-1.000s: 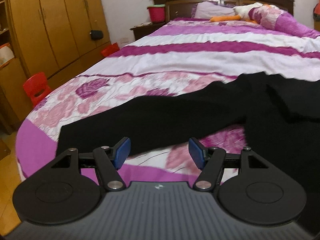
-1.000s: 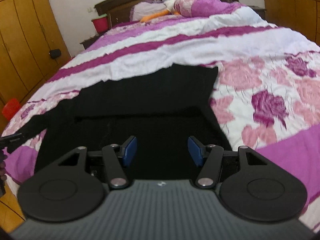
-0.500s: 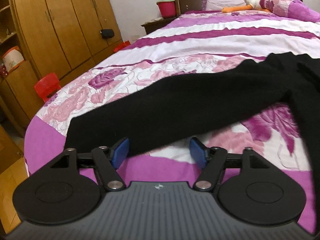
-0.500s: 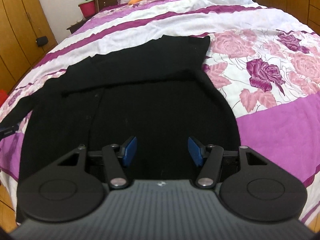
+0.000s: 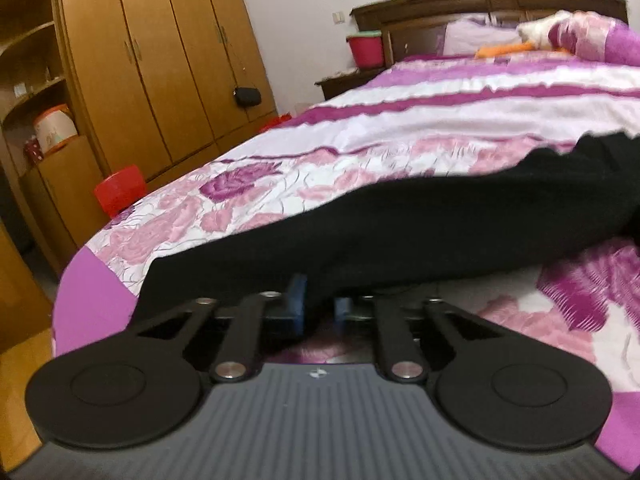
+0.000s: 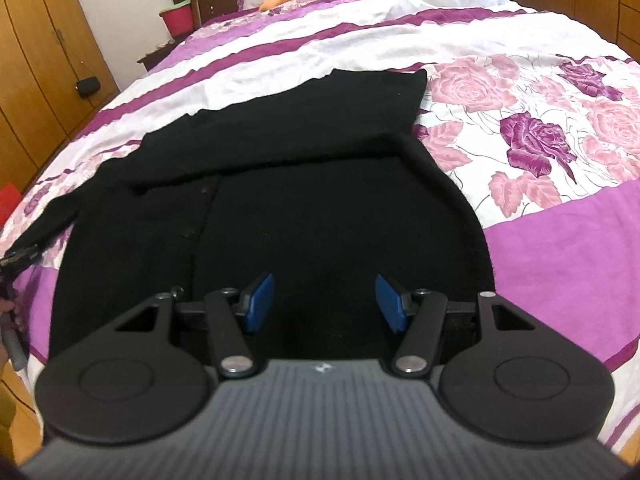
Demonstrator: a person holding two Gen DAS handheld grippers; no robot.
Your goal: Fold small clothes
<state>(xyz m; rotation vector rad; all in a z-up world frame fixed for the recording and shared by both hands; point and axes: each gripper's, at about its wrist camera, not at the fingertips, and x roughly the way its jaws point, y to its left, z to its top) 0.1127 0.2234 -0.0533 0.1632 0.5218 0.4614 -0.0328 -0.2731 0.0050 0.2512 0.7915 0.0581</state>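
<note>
A black cardigan (image 6: 304,200) lies spread on the bed, its far sleeve folded across the top. Its other sleeve (image 5: 400,232) stretches toward the bed's left edge. My left gripper (image 5: 318,304) is shut on that sleeve near its cuff end; the blue pads (image 5: 297,300) pinch the cloth. In the right wrist view the left gripper (image 6: 20,258) shows at the sleeve's tip. My right gripper (image 6: 324,300) is open and empty, held just above the cardigan's lower hem near the bed's front edge.
The bed has a purple and pink floral cover (image 6: 540,128) with pillows (image 5: 580,36) at the headboard. A wooden wardrobe (image 5: 160,72) and a red stool (image 5: 120,192) stand left of the bed. A nightstand carries a red bucket (image 5: 366,48).
My left gripper moved forward onto the sleeve and closed on it. My right gripper stayed open and shifted little over the hem.
</note>
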